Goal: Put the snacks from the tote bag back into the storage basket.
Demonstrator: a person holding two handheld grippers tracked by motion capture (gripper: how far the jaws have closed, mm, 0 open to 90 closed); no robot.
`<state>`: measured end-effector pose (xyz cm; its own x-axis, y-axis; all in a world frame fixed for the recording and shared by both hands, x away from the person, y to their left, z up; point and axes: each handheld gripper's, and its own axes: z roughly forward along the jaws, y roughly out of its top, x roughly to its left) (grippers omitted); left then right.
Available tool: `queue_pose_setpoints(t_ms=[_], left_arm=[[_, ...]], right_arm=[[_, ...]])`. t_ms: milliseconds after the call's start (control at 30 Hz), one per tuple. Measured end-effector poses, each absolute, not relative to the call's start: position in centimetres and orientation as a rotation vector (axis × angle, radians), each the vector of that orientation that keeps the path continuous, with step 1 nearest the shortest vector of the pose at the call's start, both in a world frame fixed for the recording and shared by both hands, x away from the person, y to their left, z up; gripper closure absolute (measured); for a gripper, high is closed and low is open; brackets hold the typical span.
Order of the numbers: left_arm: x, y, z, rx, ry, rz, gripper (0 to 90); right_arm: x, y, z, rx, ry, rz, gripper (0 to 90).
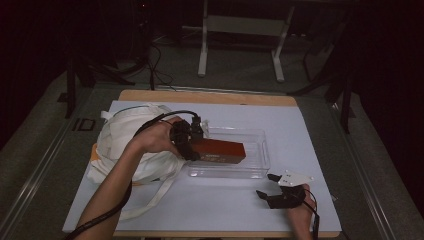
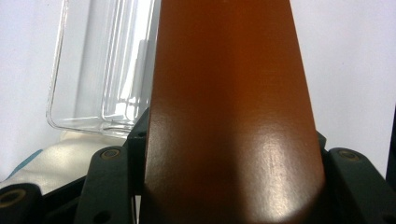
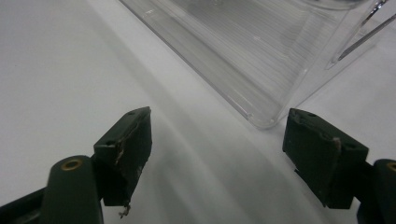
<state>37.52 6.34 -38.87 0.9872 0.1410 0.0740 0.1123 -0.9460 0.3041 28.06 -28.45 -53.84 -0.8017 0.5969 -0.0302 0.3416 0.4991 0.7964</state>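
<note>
White table [image 1: 300, 130], brown box [image 1: 220, 150] in left hand-held gripper [image 1: 187, 145]

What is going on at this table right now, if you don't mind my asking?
A person works with two handheld grippers. The left gripper is shut on a brown box, holding it over a clear tray, next to a white bag. The right gripper sits open on the table near the tray's corner, holding nothing.
</note>
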Motion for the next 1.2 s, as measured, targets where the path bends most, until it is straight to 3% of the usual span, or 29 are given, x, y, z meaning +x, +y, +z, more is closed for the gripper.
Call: queue_pose_setpoints(t_ms=[1200], left_arm=[[37.1, 5.2, -40.5, 2.818, 0.120, 0.130, 43.3]], right_arm=[[28.0, -28.4, -53.9, 0.783, 2.449, 1.190, 23.8]])
